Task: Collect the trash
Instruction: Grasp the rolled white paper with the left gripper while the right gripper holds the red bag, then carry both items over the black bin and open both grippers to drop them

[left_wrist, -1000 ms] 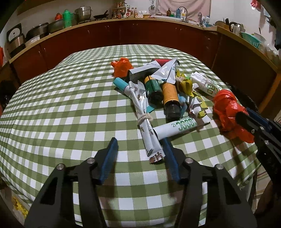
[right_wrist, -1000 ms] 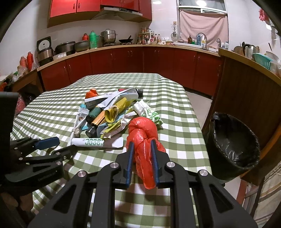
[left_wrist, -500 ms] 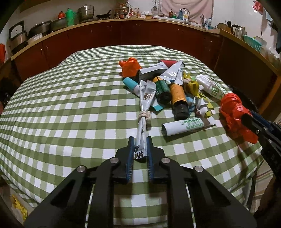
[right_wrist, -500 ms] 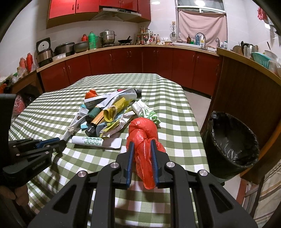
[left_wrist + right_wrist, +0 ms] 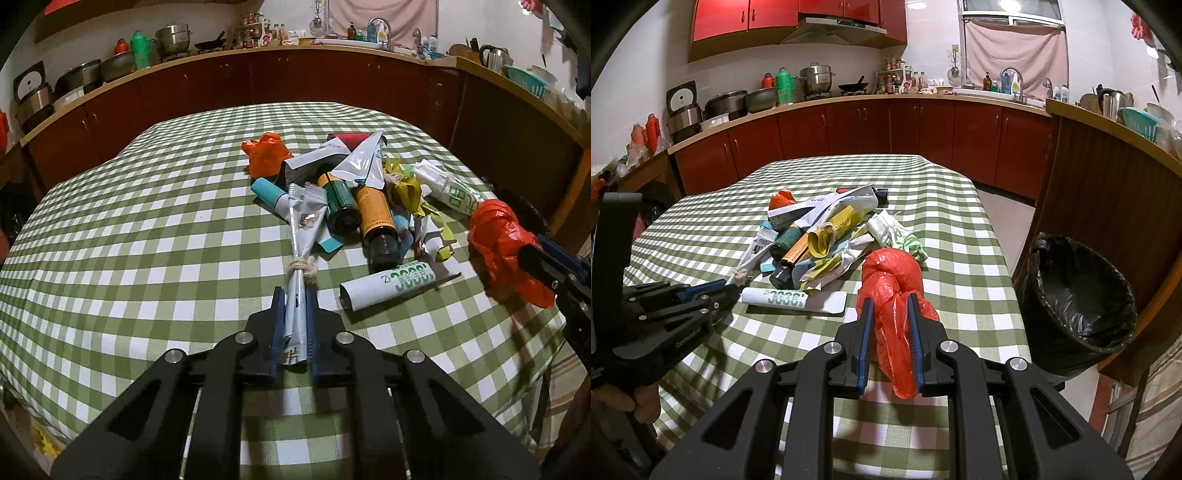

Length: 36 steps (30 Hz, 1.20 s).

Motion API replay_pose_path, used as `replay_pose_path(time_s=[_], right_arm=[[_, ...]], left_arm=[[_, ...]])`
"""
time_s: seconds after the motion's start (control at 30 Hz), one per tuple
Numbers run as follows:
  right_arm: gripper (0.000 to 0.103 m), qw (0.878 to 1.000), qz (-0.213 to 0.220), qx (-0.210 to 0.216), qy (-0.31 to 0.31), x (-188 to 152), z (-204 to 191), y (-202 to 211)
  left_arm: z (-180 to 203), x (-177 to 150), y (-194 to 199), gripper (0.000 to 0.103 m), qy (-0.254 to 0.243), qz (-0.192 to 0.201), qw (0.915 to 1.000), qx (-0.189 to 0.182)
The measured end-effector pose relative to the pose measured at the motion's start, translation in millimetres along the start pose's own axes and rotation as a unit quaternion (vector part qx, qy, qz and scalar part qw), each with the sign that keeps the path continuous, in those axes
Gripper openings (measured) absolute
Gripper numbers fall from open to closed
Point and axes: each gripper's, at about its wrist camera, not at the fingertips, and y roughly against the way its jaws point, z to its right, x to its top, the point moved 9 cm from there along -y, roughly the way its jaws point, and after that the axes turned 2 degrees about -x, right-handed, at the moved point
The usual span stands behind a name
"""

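A pile of trash (image 5: 369, 192) lies on the green checked table (image 5: 147, 229): bottles, wrappers, an orange bag and a white tube (image 5: 388, 286). My left gripper (image 5: 295, 295) is closing its jaws on the near end of a long silver wrapper (image 5: 306, 221) tied with twine, and the pads press on it. The wrapper's far end still rests against the pile. My right gripper (image 5: 889, 302) is shut on a knotted red plastic bag (image 5: 890, 269), held just over the table's right side. In the right wrist view the left gripper (image 5: 727, 288) shows at the left.
A black-lined trash bin (image 5: 1078, 295) stands on the floor to the right of the table, beside a wooden counter (image 5: 1108, 192). Red kitchen cabinets (image 5: 849, 129) with pots and bottles on top run along the back.
The left gripper moved in over the silver wrapper's near end and closed from wide open onto it. The right gripper has kept still with the red bag.
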Motion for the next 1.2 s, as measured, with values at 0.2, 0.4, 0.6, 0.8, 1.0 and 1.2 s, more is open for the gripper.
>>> replay_pose_path(time_s=[0.2, 0.4, 0.6, 0.8, 1.0, 1.2], right_arm=[[0.017, 1.000, 0.004, -0.001, -0.001, 1, 2, 4], [0.016, 1.000, 0.011, -0.003, -0.001, 3, 3, 9], [0.015, 1.000, 0.028, -0.013, -0.005, 12, 12, 18], [0.015, 0.997, 0.047, -0.048, -0.023, 26, 46, 27], [0.015, 0.991, 0.061, -0.105, -0.053, 35, 105, 36], [0.015, 0.982, 0.067, -0.156, -0.082, 35, 165, 40]], left_arm=[[-6, -3, 9, 0.010, 0.007, 0.008, 0.9999, 0.001], [-8, 1, 27, 0.010, 0.011, 0.026, 0.9996, 0.002], [8, 17, 37, 0.010, 0.007, 0.042, 0.9990, -0.016], [54, 41, 41, 0.010, -0.020, 0.062, 0.9965, -0.053], [113, 66, 33, 0.010, -0.049, 0.068, 0.9922, -0.093], [176, 82, 18, 0.010, -0.082, 0.067, 0.9866, -0.124]])
